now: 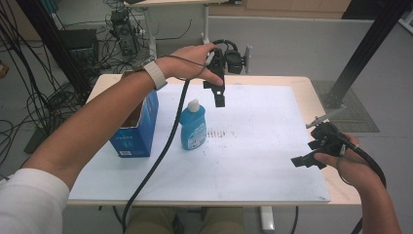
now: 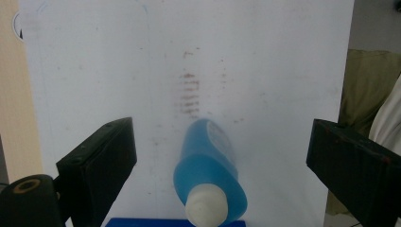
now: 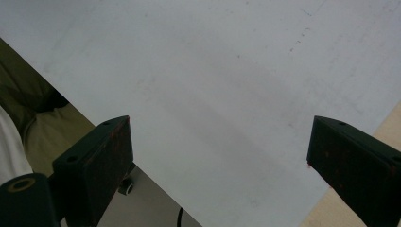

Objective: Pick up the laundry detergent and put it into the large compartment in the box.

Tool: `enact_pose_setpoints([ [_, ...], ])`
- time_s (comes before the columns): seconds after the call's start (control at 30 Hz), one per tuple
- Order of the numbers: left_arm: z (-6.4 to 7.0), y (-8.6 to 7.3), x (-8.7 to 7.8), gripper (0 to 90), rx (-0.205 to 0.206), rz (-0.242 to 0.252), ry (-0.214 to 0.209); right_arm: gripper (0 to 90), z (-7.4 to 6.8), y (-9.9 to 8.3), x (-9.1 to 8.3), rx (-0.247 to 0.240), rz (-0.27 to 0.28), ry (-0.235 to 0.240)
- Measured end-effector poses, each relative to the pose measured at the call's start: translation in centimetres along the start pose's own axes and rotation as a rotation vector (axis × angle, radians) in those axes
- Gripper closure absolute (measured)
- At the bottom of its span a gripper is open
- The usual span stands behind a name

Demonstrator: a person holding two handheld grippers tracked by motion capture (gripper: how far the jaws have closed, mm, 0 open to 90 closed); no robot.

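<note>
A blue bottle [image 1: 193, 127] with a white cap stands upright on the white sheet [image 1: 253, 161], just right of an open blue carton [image 1: 136, 127]. My left gripper [image 1: 219, 96] hangs above and behind the bottle, jaws pointing down and wide open with nothing in them. In the left gripper view the bottle [image 2: 208, 172] sits below and between the two jaws, cap toward the camera, with my left gripper [image 2: 222, 163] apart from it. My right gripper [image 1: 307, 158] rests low near the right edge of the sheet, open and holding nothing; the right gripper view has my right gripper [image 3: 220, 158] over bare sheet.
The white sheet covers most of a wooden table [image 1: 311, 90]. Faint reddish marks [image 1: 221, 134] stain the sheet right of the bottle. A black cable [image 1: 160, 156] trails from the left gripper across the sheet to the front edge. Cables and equipment [image 1: 122, 34] lie on the floor behind.
</note>
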State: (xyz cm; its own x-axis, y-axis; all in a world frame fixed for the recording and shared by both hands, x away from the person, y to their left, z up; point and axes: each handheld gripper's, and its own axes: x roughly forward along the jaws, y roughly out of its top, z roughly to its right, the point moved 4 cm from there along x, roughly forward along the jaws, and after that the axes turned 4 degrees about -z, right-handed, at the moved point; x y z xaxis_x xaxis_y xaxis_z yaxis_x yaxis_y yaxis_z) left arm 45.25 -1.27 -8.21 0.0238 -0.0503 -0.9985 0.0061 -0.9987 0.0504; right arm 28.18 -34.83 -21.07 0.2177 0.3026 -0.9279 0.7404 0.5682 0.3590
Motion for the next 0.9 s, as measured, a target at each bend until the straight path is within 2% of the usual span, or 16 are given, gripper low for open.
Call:
enact_pose_setpoints([
  [0.8, 0.57, -0.12, -0.52, 9.2, -0.034, 0.004, 0.015, 7.6, -0.23, -0.16, -0.3, 0.0, 0.003, -0.006],
  [0.9, 0.65, -0.01, -0.66, 9.2, -0.028, -0.002, 0.017, 7.6, -0.27, -0.25, -0.4, 0.0, 0.003, -0.008],
])
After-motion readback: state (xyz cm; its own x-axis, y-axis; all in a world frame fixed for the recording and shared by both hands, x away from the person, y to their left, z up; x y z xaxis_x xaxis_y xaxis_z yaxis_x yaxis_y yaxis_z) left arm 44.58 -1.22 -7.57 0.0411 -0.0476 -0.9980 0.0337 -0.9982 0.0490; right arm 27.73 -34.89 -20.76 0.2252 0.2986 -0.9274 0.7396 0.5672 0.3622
